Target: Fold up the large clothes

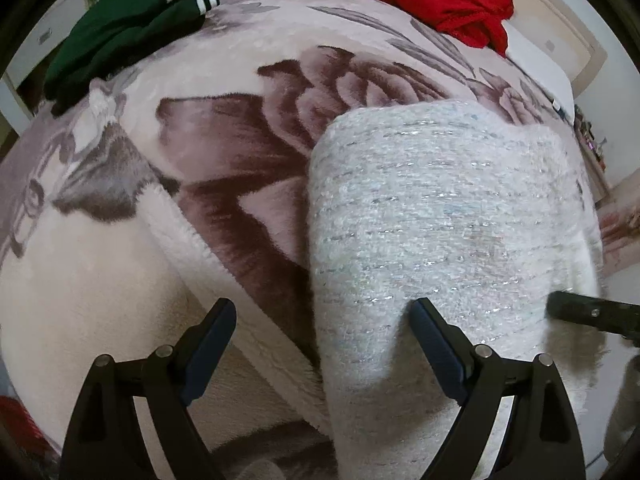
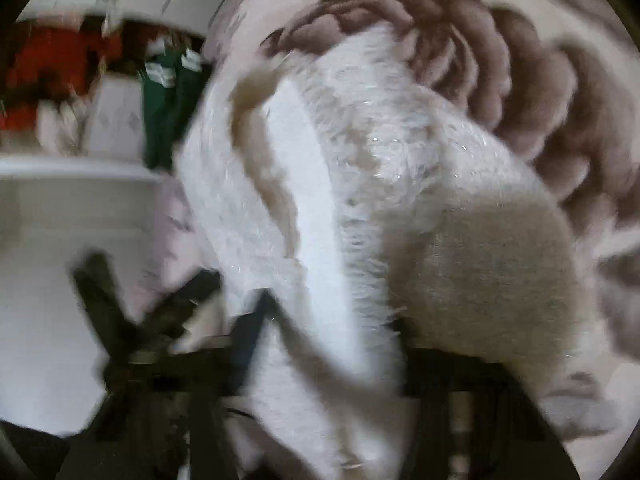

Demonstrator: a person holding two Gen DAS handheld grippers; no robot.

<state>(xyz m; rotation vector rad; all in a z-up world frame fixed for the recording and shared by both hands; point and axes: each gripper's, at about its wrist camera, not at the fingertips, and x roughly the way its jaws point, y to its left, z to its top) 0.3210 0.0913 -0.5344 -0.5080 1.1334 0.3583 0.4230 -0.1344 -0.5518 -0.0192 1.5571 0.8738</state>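
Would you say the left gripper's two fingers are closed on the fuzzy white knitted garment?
No: the left gripper stands wide open above the fuzzy white knitted garment, its fingers well apart.

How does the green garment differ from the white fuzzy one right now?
The green garment is dark, with white-striped cuffs; the white sweater is pale and flecked with silver.
The green garment lies bunched at the far edge; the white sweater is close under the left gripper, flattened.
Both lie on the floral blanket.
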